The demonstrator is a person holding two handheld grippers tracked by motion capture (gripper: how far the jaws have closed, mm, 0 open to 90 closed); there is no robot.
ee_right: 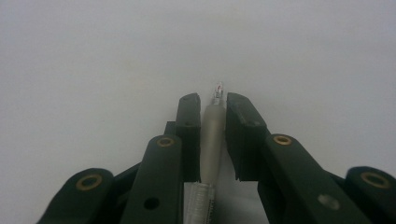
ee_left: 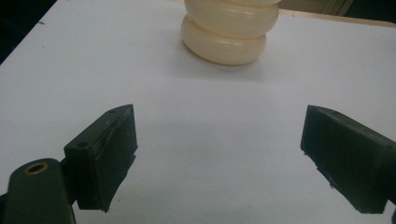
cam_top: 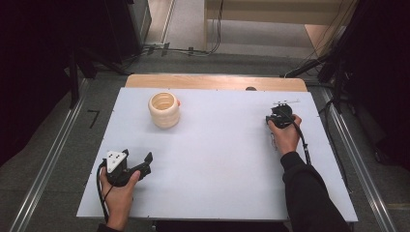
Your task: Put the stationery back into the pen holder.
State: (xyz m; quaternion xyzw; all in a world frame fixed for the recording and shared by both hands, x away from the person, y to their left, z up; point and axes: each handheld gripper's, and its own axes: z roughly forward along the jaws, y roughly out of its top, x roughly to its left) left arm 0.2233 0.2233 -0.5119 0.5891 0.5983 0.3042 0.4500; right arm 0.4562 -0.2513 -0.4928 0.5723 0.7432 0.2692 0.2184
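Now right tongs clamp pen — left tongs agape

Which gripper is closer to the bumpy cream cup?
The left. The left gripper sits open at the table's near left, pointing toward the cream ribbed cup with bare table between them. The right gripper is far off at the right, closed on a pen.
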